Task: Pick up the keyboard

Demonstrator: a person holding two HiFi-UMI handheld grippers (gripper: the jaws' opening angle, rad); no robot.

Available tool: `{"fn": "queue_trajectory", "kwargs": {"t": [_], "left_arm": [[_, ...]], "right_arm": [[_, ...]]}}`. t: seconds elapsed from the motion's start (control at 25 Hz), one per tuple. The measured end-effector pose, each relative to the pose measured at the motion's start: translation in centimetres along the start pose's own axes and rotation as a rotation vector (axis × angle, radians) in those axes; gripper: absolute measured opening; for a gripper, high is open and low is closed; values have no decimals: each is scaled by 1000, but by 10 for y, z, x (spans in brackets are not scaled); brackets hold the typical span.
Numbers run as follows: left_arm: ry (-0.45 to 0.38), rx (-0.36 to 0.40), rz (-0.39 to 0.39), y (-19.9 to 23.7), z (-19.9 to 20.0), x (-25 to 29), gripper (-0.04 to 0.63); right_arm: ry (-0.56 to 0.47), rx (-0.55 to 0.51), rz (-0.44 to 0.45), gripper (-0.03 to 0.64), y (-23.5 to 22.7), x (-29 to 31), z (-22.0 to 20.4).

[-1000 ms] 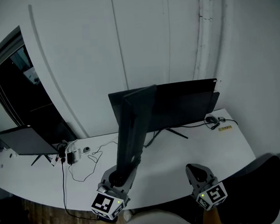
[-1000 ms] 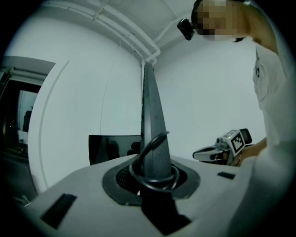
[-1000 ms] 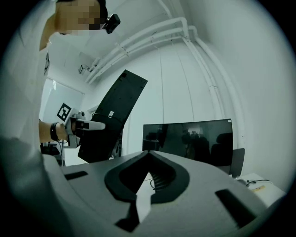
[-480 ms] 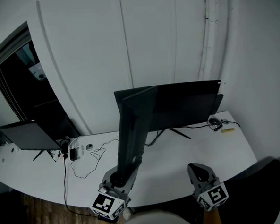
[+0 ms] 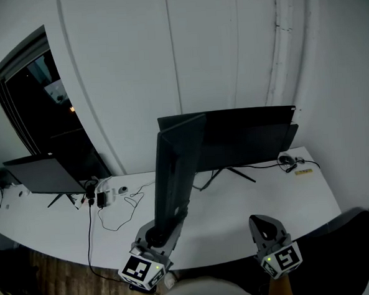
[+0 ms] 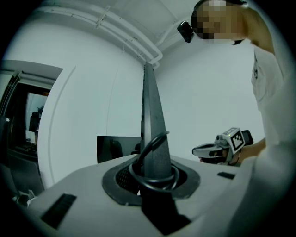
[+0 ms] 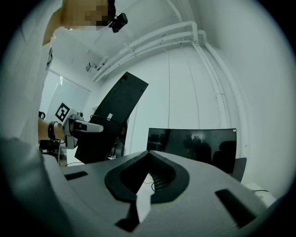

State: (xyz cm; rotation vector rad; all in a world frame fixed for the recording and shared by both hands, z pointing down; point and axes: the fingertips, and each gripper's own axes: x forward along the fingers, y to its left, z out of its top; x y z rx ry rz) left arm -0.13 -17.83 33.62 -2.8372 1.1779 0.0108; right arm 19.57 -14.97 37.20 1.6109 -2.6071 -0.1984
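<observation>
The keyboard [image 5: 173,169] is a long dark slab that stands on end above the white desk [image 5: 238,203]. My left gripper [image 5: 157,234] is shut on its lower end. In the left gripper view the keyboard [image 6: 152,125] rises edge-on from between the jaws of the left gripper [image 6: 155,178], with a black cable [image 6: 155,166] looped round it. My right gripper [image 5: 259,223] hovers at the desk's near edge, shut with nothing in it. The right gripper view shows the tilted keyboard [image 7: 111,115] held by the left gripper [image 7: 92,128]. The right gripper [image 6: 200,150] also shows in the left gripper view.
A wide dark monitor [image 5: 246,137] stands at the back of the desk behind the keyboard. A second dark screen [image 5: 39,174] stands at the far left, with cables and an adapter [image 5: 103,198] beside it. A mouse [image 5: 287,159] lies at the back right. A dark chair [image 5: 340,240] is at the lower right.
The desk and monitors have slid a little to the right in the head view. Both grippers keep their places in the picture, and the keyboard stays upright in the left one.
</observation>
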Motion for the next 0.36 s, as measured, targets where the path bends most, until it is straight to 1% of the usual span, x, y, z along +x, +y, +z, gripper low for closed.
{"fn": "queue_trajectory", "kwargs": {"t": [0.36], "left_arm": [[0, 2, 7, 0, 0, -12, 98]], "right_arm": [[2, -1, 10, 0, 10, -2, 0]]}}
